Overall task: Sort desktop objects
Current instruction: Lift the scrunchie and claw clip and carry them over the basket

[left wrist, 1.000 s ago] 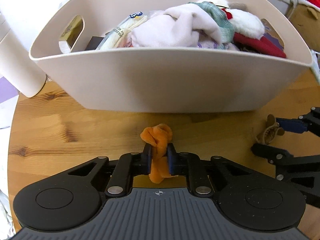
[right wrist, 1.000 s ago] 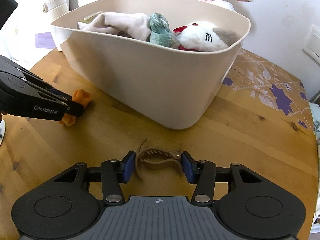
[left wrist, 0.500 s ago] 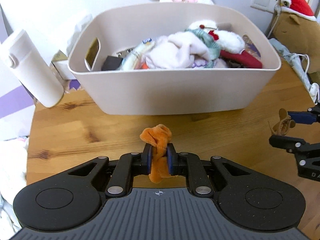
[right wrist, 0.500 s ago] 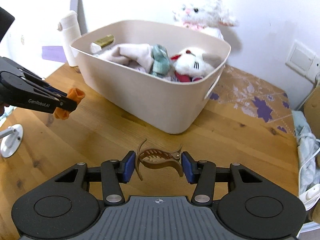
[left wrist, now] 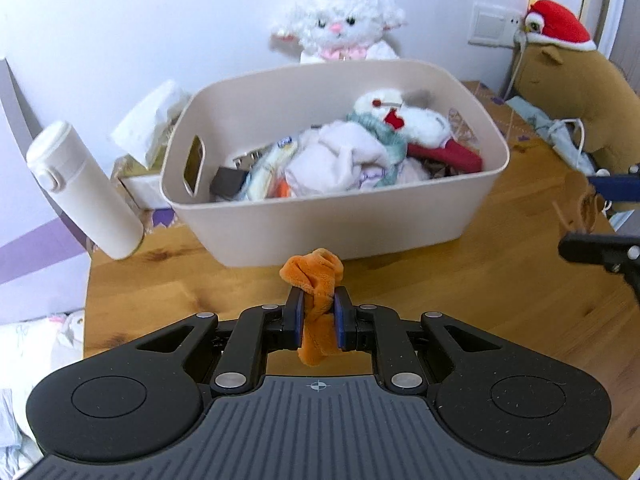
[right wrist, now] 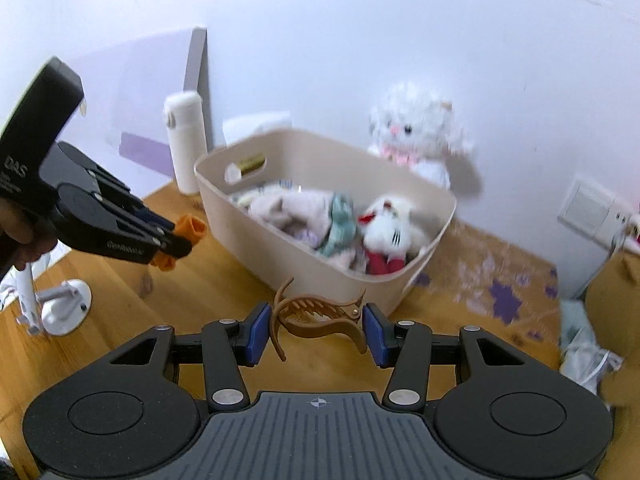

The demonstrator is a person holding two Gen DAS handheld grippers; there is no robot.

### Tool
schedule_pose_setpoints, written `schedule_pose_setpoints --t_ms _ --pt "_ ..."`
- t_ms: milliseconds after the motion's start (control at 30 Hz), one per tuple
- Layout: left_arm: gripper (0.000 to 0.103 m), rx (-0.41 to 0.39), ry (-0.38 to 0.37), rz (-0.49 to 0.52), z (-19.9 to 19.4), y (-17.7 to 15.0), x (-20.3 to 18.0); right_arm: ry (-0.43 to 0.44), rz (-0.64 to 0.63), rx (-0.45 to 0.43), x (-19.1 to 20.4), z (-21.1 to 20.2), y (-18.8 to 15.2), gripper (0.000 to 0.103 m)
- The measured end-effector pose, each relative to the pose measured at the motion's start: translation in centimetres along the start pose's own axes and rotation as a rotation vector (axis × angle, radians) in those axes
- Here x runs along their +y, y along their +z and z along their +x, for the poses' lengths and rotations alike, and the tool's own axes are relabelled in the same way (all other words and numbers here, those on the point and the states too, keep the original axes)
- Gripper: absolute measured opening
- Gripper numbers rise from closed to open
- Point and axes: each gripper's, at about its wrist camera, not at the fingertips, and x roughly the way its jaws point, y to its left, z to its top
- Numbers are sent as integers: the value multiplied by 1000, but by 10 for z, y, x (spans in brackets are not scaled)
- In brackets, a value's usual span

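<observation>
My left gripper (left wrist: 317, 314) is shut on an orange plush scrunchie (left wrist: 316, 280), held in the air above the wooden table (left wrist: 460, 280) in front of the beige bin (left wrist: 320, 224). The right wrist view shows that same left gripper (right wrist: 176, 236) with the scrunchie (right wrist: 191, 229) at left, raised near the bin's (right wrist: 288, 256) near corner. My right gripper (right wrist: 316, 330) is shut on a brown hair claw clip (right wrist: 320, 316), lifted above the table short of the bin. The bin holds soft toys and cloths. At the right edge of the left wrist view the right gripper (left wrist: 592, 216) appears blurred.
A white flask (left wrist: 80, 188) stands left of the bin beside a tissue box (left wrist: 148, 132). A white lamb plush (left wrist: 340, 24) sits behind the bin, a brown plush with a red hat (left wrist: 568, 76) at right. A white stand (right wrist: 64, 304) stands on the table's left.
Both grippers have risen well above the table with their objects still gripped. The bin now appears lower and farther, with its inside and the wall behind in view.
</observation>
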Motion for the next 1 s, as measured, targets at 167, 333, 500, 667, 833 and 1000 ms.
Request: schedule_pose_setpoints --t_ms 167,333,500,667,833,1000 --pt "15 -27 13 8 -5 13 9 -12 -13 -51 -5 -11 22 47" --pt "15 -70 22 14 -14 33 18 -24 -24 -89 -10 -13 43 47" --pt "15 -111 25 17 -20 54 26 -46 -18 -113 -17 -9 61 47" --pt "15 -141 27 20 -22 72 32 -70 6 -120 -26 0 75 47" --pt "15 -154 31 18 -14 91 36 -87 38 -121 -34 13 86 47" --pt "15 -140 35 6 0 104 39 -106 53 -97 -40 32 96 47"
